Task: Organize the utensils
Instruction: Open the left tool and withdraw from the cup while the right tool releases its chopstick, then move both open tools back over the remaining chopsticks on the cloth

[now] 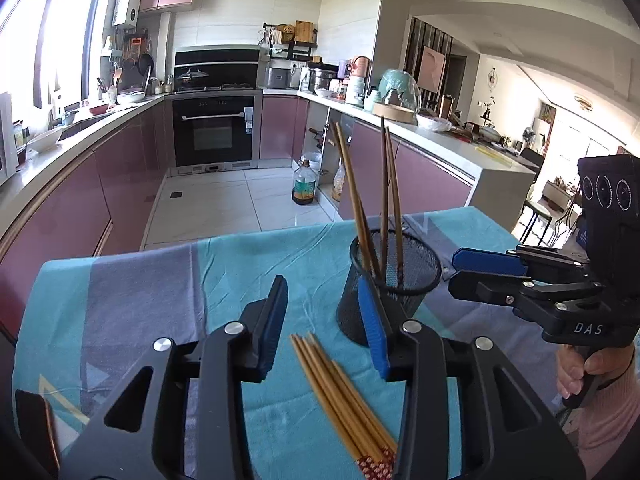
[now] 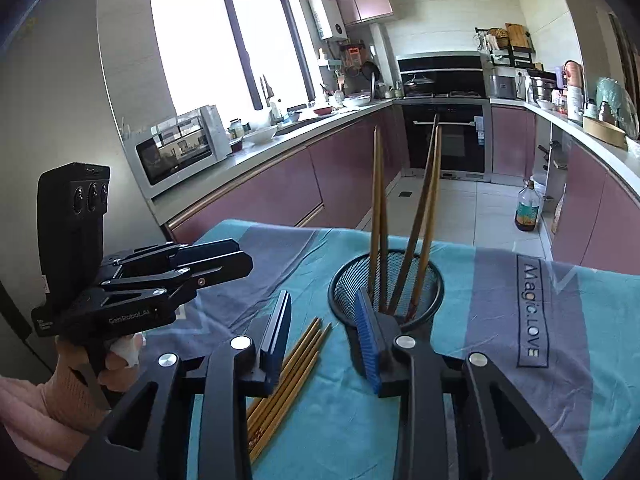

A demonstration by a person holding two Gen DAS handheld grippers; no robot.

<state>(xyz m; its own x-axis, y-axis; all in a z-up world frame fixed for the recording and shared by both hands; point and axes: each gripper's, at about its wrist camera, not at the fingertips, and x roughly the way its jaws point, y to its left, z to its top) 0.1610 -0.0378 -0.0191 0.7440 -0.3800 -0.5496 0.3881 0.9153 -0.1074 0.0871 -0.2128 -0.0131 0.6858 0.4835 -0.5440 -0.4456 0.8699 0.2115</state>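
A black mesh cup (image 1: pixel 390 280) (image 2: pixel 352 292) stands on a teal and grey tablecloth (image 1: pixel 160 292) (image 2: pixel 520 380) and holds several wooden chopsticks (image 1: pixel 386 196) (image 2: pixel 424 220) upright. A bundle of several chopsticks (image 1: pixel 340 396) (image 2: pixel 288 376) lies flat on the cloth in front of the cup. My left gripper (image 1: pixel 324 312) (image 2: pixel 240 258) is open and empty, just above the bundle's tips, its right finger by the cup. My right gripper (image 2: pixel 322 320) (image 1: pixel 456 268) is open and empty, over the bundle's tips, its right finger at the cup's rim.
The table's far edge drops to a tiled floor. An oil bottle (image 1: pixel 305 186) (image 2: pixel 527 210) stands on the floor by pink cabinets (image 1: pixel 120 184). An oven (image 1: pixel 216 132) is at the back and a microwave (image 2: pixel 180 148) on the left counter.
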